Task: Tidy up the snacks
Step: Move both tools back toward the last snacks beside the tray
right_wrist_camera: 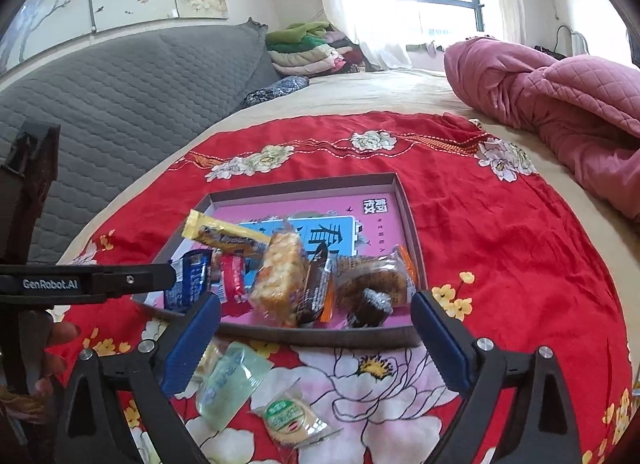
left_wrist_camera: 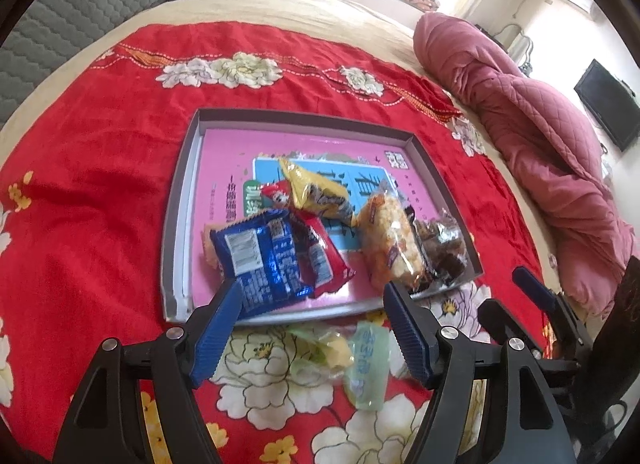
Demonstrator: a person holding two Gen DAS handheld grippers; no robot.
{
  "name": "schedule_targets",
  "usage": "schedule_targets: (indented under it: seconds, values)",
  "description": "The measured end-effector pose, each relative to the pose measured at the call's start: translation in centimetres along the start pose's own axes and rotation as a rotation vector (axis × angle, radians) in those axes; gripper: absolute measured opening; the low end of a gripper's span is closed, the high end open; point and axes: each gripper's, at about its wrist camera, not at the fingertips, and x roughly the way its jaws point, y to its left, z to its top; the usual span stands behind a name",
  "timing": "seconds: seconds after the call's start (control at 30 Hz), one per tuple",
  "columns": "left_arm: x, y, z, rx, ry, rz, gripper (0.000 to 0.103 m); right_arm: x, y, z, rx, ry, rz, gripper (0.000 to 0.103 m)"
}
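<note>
A shallow grey box [left_wrist_camera: 176, 192] [right_wrist_camera: 404, 200] with a pink printed floor lies on a red floral cloth. In it lie a blue packet [left_wrist_camera: 260, 260] [right_wrist_camera: 188, 280], a red packet [left_wrist_camera: 320, 256] [right_wrist_camera: 232, 280], a yellow bar [left_wrist_camera: 312, 188] [right_wrist_camera: 224, 236], a rice-crisp bar [left_wrist_camera: 388, 244] [right_wrist_camera: 280, 276] and dark cakes [left_wrist_camera: 440, 248] [right_wrist_camera: 372, 288]. Outside the box's near edge lie a pale green packet [left_wrist_camera: 366, 364] [right_wrist_camera: 228, 380] and a round green-labelled cake [right_wrist_camera: 292, 420]. My left gripper [left_wrist_camera: 312, 328] is open and empty above the near edge. My right gripper [right_wrist_camera: 316, 344] is open and empty over the loose packets.
The cloth [left_wrist_camera: 100, 152] covers a beige bed. A pink quilt [left_wrist_camera: 540, 136] [right_wrist_camera: 560, 104] is bunched on the right. A grey padded headboard [right_wrist_camera: 120, 96] stands at the left. Folded clothes [right_wrist_camera: 308, 48] are stacked at the far end. The other gripper's body [right_wrist_camera: 88, 284] shows at the left.
</note>
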Motion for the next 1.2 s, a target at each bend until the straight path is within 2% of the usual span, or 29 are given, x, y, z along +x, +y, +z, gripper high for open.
schedule_targets:
  seconds: [0.47,0.73,1.2]
  values:
    - [-0.4,0.9,-1.7,-0.005,0.037,-0.01,0.075,-1.1,0.6,-1.4,0.018,0.063,0.046,0.101]
    - [-0.5,0.9,-2.3,-0.001,0.051,-0.014,0.075,-1.6,1.3,-1.7,-0.02,0.054,0.018,0.101]
    - [-0.1,0.5,-3.7,0.002,0.1,-0.028,0.075,-1.5,1.3,-2.7,-0.032,0.118,0.009,0.101]
